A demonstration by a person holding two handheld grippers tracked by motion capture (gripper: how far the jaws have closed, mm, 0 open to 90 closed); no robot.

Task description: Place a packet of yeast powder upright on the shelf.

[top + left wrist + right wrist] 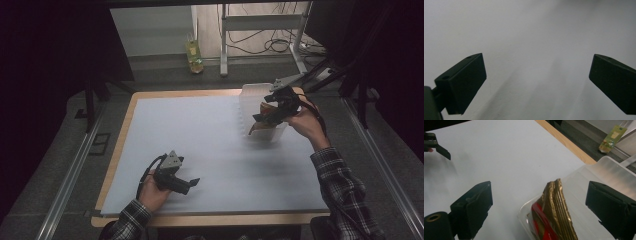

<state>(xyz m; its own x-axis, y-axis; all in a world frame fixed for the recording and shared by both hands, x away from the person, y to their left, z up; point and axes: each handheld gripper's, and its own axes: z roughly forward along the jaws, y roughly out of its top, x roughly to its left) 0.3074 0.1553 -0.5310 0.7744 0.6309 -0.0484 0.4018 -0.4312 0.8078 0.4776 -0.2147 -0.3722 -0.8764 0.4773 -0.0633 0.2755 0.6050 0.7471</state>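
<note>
A clear plastic bin (250,95) (604,172) stands at the table's far right. Gold and red snack packets (555,212) (265,120) stand on edge inside it, against its near wall. My right gripper (267,111) (539,202) hovers over the bin, open, its jaws wide on either side of the packets without touching them. My left gripper (192,182) (536,82) rests low over the white sheet (210,150) at the front left, open, with nothing between its jaws.
The white sheet covers most of the wooden table (175,94). On the floor beyond the far edge stands a yellow-green packet (194,56) (612,138) beside a metal frame leg (224,45) and cables. Rails run along both sides of the table.
</note>
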